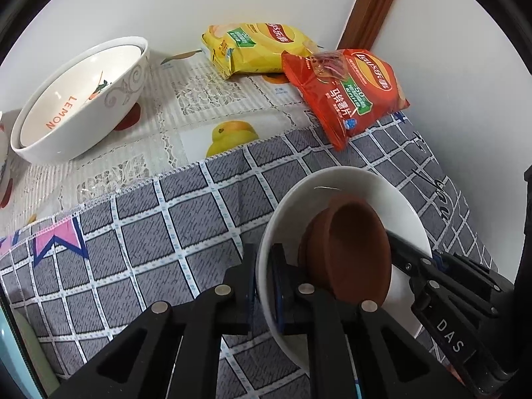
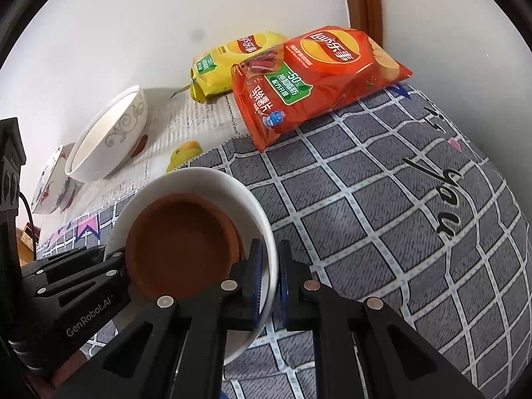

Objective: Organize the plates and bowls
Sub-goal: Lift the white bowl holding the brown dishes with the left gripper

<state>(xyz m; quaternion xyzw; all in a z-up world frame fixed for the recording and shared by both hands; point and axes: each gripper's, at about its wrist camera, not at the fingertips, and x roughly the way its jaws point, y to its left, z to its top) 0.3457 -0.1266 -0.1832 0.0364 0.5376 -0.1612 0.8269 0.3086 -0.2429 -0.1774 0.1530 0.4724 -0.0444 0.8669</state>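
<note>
Both hand-held grippers, left (image 1: 264, 286) and right (image 2: 270, 276), pinch opposite rims of white plate (image 1: 392, 193) carrying brown dishes (image 1: 352, 246); stacked bowls (image 1: 83, 99) beyond it, consolidation unfinished.

Left claw (image 1: 264, 286): matte black plastic, two angular fingers (image 1: 239, 296) with triangular cut-outs in the linkage arms. Round silver pivot pins at the joints. Blue ribbed pads on the inner faces of the fingertips.

Right claw (image 2: 271, 276): same build, black with silver pins and blue ribbed pads.

Seen from the left wrist view, the right unit's body carries white lettering "DAS". Seen from the right wrist view, the left unit's body reads "GenRobot.AI" in white. A black boxy housing and a thin black cable (image 2: 28, 219) sit at that view's left edge.
</note>
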